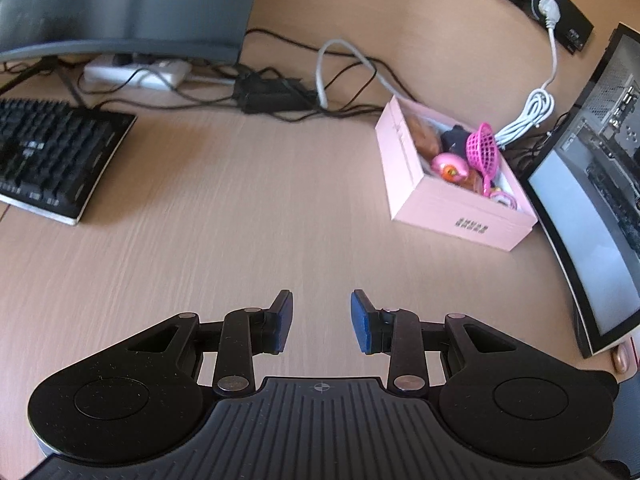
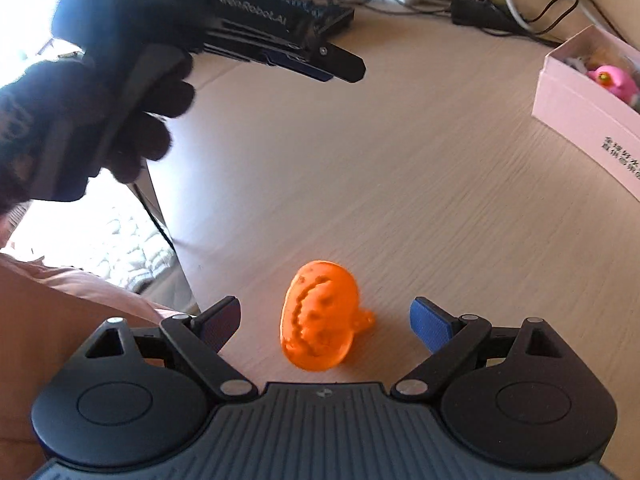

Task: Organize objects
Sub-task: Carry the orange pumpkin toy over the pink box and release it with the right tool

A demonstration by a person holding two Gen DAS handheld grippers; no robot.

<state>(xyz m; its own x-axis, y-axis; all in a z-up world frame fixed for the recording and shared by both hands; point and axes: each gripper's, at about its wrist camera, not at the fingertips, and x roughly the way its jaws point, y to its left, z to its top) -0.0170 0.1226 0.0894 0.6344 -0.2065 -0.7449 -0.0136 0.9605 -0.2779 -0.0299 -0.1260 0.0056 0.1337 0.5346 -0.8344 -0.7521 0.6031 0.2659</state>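
An orange pumpkin-face toy (image 2: 318,316) lies on the wooden desk (image 2: 360,180), between the wide-open fingers of my right gripper (image 2: 325,309); the pads stand clear of it on both sides. A pink box (image 1: 452,216) at the right holds several toys, among them a pink duck (image 1: 448,166) and a pink mesh basket (image 1: 484,148); the box (image 2: 568,108) also shows in the right wrist view. My left gripper (image 1: 322,320) hovers over bare desk with its pads drawn in and nothing between them. The right wrist view shows that left gripper (image 2: 348,70) side-on in a dark-gloved hand (image 2: 100,100).
A black keyboard (image 1: 52,152) lies at the left under a monitor (image 1: 120,0). Tangled cables and a power strip (image 1: 280,92) run along the back. A screen or case (image 1: 592,200) stands close behind the pink box. The desk's edge (image 2: 172,220) is just left of the orange toy.
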